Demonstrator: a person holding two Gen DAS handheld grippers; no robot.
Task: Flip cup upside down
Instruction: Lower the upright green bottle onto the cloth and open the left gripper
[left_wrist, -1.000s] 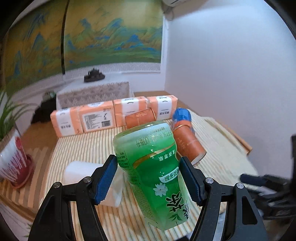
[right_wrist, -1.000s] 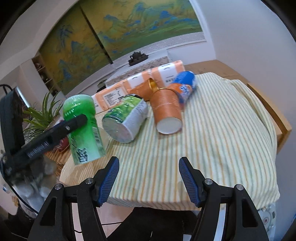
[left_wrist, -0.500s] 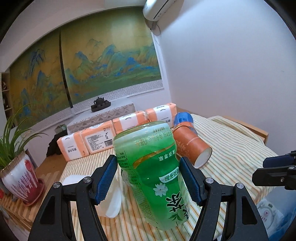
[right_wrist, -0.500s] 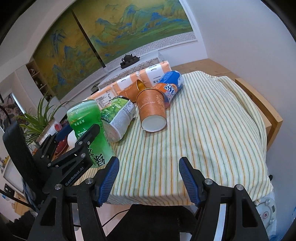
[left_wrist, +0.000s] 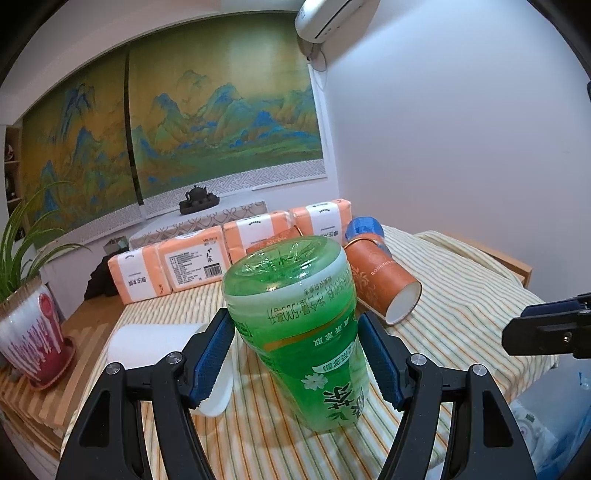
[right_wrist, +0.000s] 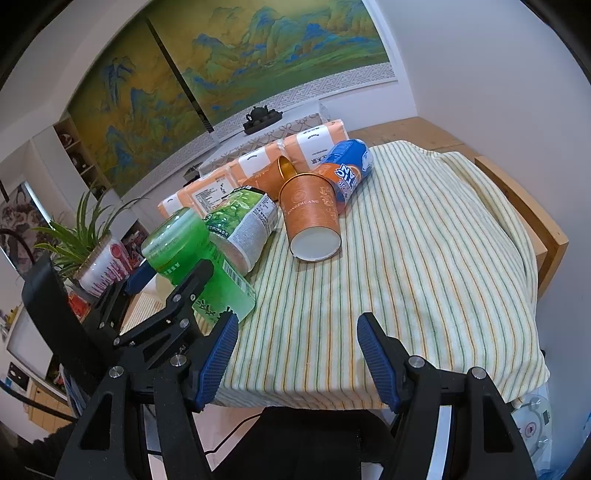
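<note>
- Green cup (left_wrist: 306, 332) stood inverted, mouth down on the striped cloth (right_wrist: 424, 258), between the left gripper's (left_wrist: 297, 358) pads; contact uncertain.
- Right gripper (right_wrist: 297, 356) gaped wide, empty.
- Flip looked done; release remained.

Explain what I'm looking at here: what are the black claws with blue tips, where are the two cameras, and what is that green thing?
There is no robot: a person holds a two-finger gripper in each hand, each carrying a fisheye camera looking along its fingers. The left camera shows the left gripper with the green cup between its blue pads, printing upside down, closed base up, seemingly standing on the striped tablecloth. The right camera shows the right gripper open and empty at the table's near edge. On the cloth lie an orange paper cup on its side, a green-labelled cup, a blue and orange cup, and orange tissue packs behind.
</note>
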